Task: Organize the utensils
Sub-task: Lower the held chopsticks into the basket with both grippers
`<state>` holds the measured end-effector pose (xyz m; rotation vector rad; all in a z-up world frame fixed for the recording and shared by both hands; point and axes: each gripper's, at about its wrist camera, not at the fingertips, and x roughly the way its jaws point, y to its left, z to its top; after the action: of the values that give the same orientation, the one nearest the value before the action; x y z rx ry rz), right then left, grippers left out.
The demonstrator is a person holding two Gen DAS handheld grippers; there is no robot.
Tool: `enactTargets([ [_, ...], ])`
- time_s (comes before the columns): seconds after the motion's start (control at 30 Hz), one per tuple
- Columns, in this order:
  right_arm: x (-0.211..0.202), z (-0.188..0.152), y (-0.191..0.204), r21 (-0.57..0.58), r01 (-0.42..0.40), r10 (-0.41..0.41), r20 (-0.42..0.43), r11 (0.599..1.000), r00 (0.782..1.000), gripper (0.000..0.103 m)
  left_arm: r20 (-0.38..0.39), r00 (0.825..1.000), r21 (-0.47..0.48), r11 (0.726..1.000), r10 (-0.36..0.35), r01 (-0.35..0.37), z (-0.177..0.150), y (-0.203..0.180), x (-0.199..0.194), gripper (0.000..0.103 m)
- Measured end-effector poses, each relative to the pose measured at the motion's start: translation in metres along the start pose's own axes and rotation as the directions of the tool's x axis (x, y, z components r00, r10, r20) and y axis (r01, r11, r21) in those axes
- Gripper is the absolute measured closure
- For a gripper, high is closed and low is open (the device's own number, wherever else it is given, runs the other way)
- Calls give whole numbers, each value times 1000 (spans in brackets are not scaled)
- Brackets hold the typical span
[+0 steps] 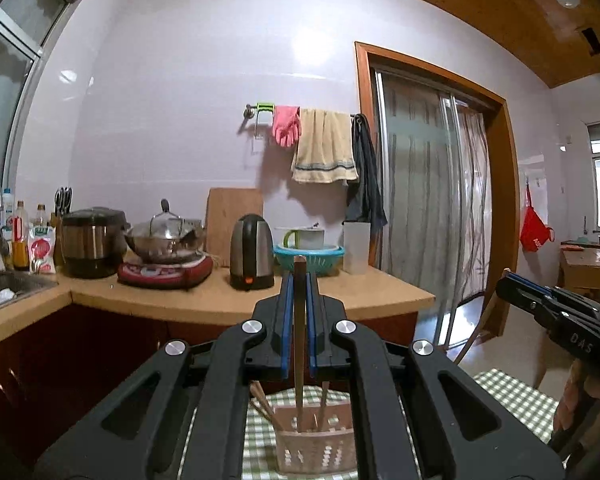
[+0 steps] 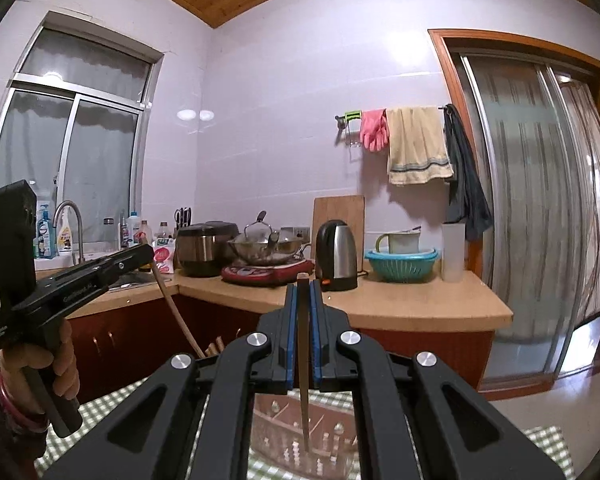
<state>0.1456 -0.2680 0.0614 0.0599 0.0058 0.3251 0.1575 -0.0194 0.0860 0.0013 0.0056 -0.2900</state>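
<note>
**Utensil sorting: both grippers loaded, holder part filled**

**Item 1, left gripper** (image 1: 299,280). Jaws pressed onto a wooden utensil (image 1: 299,332), probably a chopstick or a spoon handle; the upper end stands above the blue pads, the lower end reaches down into the holder.

**Item 2, right gripper** (image 2: 303,288). Jaws pinching a thin dark utensil (image 2: 303,380), tapering to a point at the bottom. Whether it is a knife or a flat-handled piece cannot be told from this edge-on view.

**Item 3, utensil holder** (image 1: 316,444). Pinkish perforated basket standing on a green checked tablecloth (image 1: 512,396), directly beneath both grippers.

**Progress.** Several wooden chopsticks (image 1: 262,402) already lean inside the holder at its left, so part of the sorting looks done. Two pieces remain in hand, both poised over or partly within the basket; releasing them appears to be the step in hand. No loose utensils show on the cloth, though much of it is hidden by the gripper bodies.

**View differences.** The left wrist view shows the chopsticks in the basket and the right gripper at the far right edge. The right wrist view looks down into the holder's compartments (image 2: 300,436), and shows the person's left hand (image 2: 60,364) on its gripper, with a wooden stick slanting down from it. It alone shows the sink faucet (image 2: 70,220) and window (image 2: 72,140).
</note>
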Motion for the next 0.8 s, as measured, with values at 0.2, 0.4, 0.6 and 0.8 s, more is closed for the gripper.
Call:
enactTargets([
  [0.2,22,0,-5,-12,13,-12,19,1000,1000,96,17,1000,3,1000,-1,1,2,0,23,96],
  [0.4,47,-19,-12,-13,28,-28,-13,1000,1000,96,9,1000,11,1000,12,-12,-15,1,40,96],
  [0.6,59,-33,-20,12,33,-32,-52,999,998,96,0,1000,-3,1000,9,-9,-16,5,54,96],
  [0.8,68,-36,-22,13,33,-32,-57,999,998,96,26,999,5,1000,26,-26,-12,9,62,96],
])
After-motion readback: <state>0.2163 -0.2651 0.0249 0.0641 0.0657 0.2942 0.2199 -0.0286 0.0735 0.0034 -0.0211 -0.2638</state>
